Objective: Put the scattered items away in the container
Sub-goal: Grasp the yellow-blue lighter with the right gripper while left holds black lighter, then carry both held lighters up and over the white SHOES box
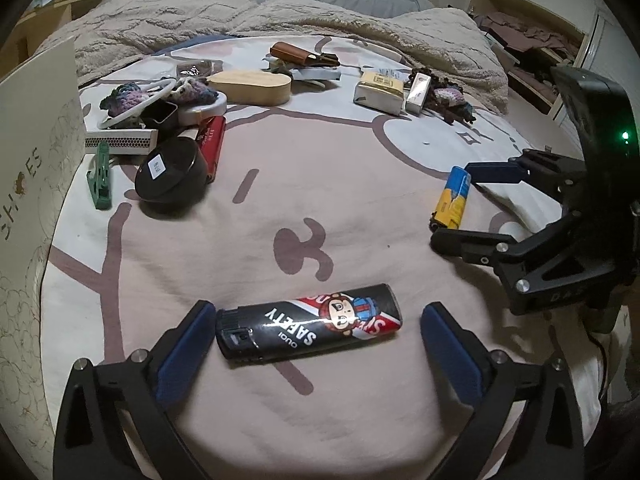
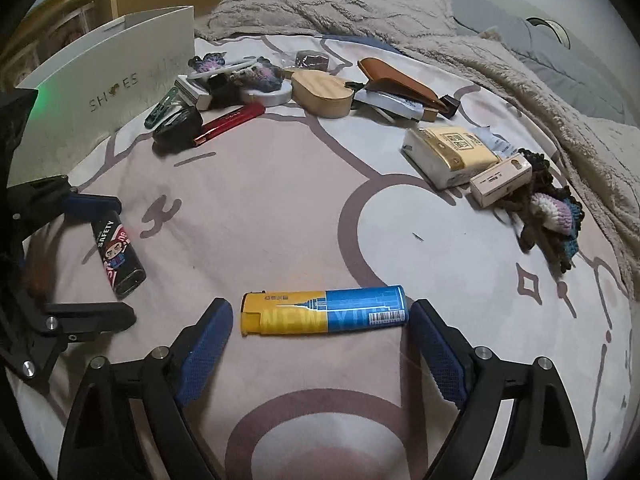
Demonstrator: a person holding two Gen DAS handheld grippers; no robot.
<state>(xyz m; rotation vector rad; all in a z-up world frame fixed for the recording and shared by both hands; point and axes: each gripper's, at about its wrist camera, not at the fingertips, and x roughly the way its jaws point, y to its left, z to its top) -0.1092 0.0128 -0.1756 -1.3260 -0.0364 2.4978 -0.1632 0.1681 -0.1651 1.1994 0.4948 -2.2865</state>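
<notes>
We have both claws low over the bed (image 1: 280, 184), both spread wide, nothing pinched.

Left claw (image 1: 316, 336): the black lighter (image 1: 308, 326) lies flat on the bedsheet between its pads, crosswise. Its cap end is just beside the left pad (image 1: 188, 344); a clear gap separates the other end from the right pad (image 1: 448, 348). Pads are not pressing.

Right claw (image 2: 320, 332): the yellow-blue lighter (image 2: 324, 312) lies flat between its pads, also crosswise. Blue end is at or just beside the right pad (image 2: 436, 356); yellow end sits near the left pad (image 2: 204, 352) with a small gap. No squeeze visible.

We use the shoe box (image 2: 116, 76) as landmark; it stands at the far left edge of the bed:
- Just beside it: a green clip (image 2: 162, 106), a matchbox (image 1: 120, 139), a black round tin (image 1: 172, 174), a red lighter (image 2: 230, 122), and crochet pieces (image 1: 120, 98).
- Further right of it: a wooden oval box (image 2: 322, 94) and a brown leather case (image 2: 396, 78).
- Well apart from it, far right: a gold-white pack (image 2: 452, 152), a small pale box (image 2: 500, 178), and a dark crochet bundle (image 2: 552, 220).
- Both lighters between the claws are well apart from it, toward the near side; the black one is closer to it than the yellow-blue one.

A rumpled beige blanket (image 1: 320, 20) lies behind the clutter. We can't see inside the shoe box from either view.
</notes>
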